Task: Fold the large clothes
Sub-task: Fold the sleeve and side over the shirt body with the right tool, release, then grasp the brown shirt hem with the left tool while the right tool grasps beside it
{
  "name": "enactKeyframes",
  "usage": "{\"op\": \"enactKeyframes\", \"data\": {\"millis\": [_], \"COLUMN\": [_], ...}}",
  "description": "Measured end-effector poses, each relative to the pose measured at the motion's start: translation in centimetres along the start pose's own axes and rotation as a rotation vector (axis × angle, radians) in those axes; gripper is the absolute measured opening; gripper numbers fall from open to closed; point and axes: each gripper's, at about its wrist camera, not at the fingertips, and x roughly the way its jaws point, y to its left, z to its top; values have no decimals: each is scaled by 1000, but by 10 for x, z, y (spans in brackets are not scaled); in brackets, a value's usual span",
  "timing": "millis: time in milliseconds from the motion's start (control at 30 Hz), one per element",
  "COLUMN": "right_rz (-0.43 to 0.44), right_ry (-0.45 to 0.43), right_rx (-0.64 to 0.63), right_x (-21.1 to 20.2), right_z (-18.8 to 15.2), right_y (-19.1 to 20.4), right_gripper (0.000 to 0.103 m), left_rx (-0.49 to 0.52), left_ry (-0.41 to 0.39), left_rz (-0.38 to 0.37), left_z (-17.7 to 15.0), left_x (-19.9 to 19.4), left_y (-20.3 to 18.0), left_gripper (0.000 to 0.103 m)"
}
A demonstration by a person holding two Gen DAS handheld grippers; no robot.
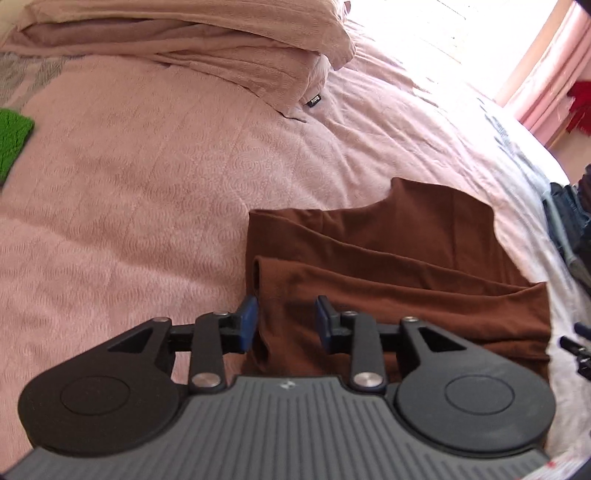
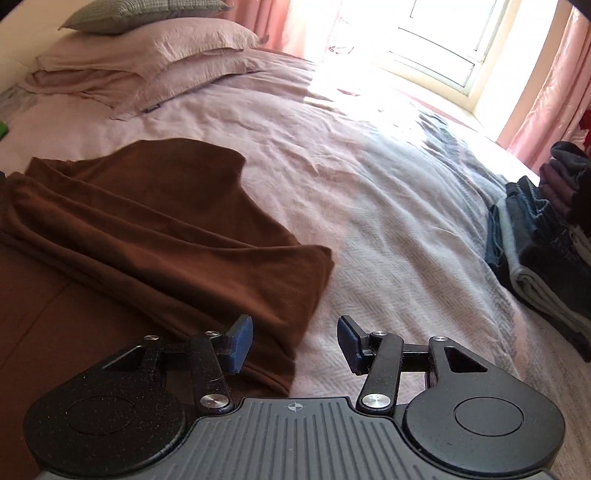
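Observation:
A brown garment [image 1: 388,258] lies partly folded on the pink bedspread [image 1: 147,184], with long creases running across it. My left gripper [image 1: 286,321] hovers over its near left edge. The blue pads [image 1: 248,321] stand apart, and a fold of the brown cloth lies between them without being pinched. In the right wrist view the same brown garment [image 2: 166,229] spreads to the left. My right gripper [image 2: 295,343] is open over the garment's near right corner, where the cloth meets the bedspread [image 2: 388,240]. Nothing sits between its fingers.
Pink pillows [image 1: 184,48] are stacked at the head of the bed, with a grey-green cushion [image 2: 140,14] on top. A green cloth [image 1: 11,140] lies at the far left. Folded jeans and dark clothes [image 2: 546,229] are piled at the right edge. A bright window [image 2: 443,44] with pink curtains stands beyond.

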Motion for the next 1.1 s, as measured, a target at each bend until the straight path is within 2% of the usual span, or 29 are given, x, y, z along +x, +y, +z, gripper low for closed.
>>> {"op": "enactKeyframes", "data": {"millis": [67,167,200,233,267,333,400,533,600,667,800,833,933,967,1000,1033,1067,1100], "right_rz": [31,67,82,76,65,63,66,172,231,273,367,389,443,469,493,513,538,541], "right_ry": [-5,-18,10,76,161,159,181,26,-21,-20,-17,-7,50,60,67,61,40,20], "right_rx": [28,108,114,99,69,41,89,223,258,265,345,369,468,500,541,572,583,574], "right_x": [2,15,23,35,45,36,23,4,22,54,117,129,163,173,182,187,188,187], "right_z": [1,-2,-6,-11,-17,-21,-11,29,57,85,135,142,150,149,146,143,142,142], "right_y": [6,13,15,19,22,22,15,3,-1,-5,-17,-18,-27,-29,-33,-36,-37,-36], "right_gripper": [48,42,41,38,35,35,35,35,35,35,35,35,35,35,35,33,12,6], "left_rx": [6,155,206,234,239,228,226,229,236,268,264,260,213,182,151,120,105,104], "left_ry": [10,15,32,55,78,71,70,-4,-45,-79,-35,-21,37,70,93,107,117,118], "left_rz": [-25,17,43,71,85,77,74,-6,-52,-85,-192,-211,-249,-254,-269,-286,-299,-315], "left_z": [-8,-22,-28,-34,-40,-42,-36,-8,17,43,95,105,125,129,132,134,135,135], "left_x": [-6,9,20,31,39,37,26,0,3,21,85,100,139,152,162,173,180,182], "left_y": [-5,-27,-31,-31,-27,-22,-22,-39,-49,-62,-87,-93,-101,-101,-100,-98,-98,-99], "left_gripper": [28,28,28,26,18,17,17,19,24,26,30,35,47,47,45,38,27,15]}}
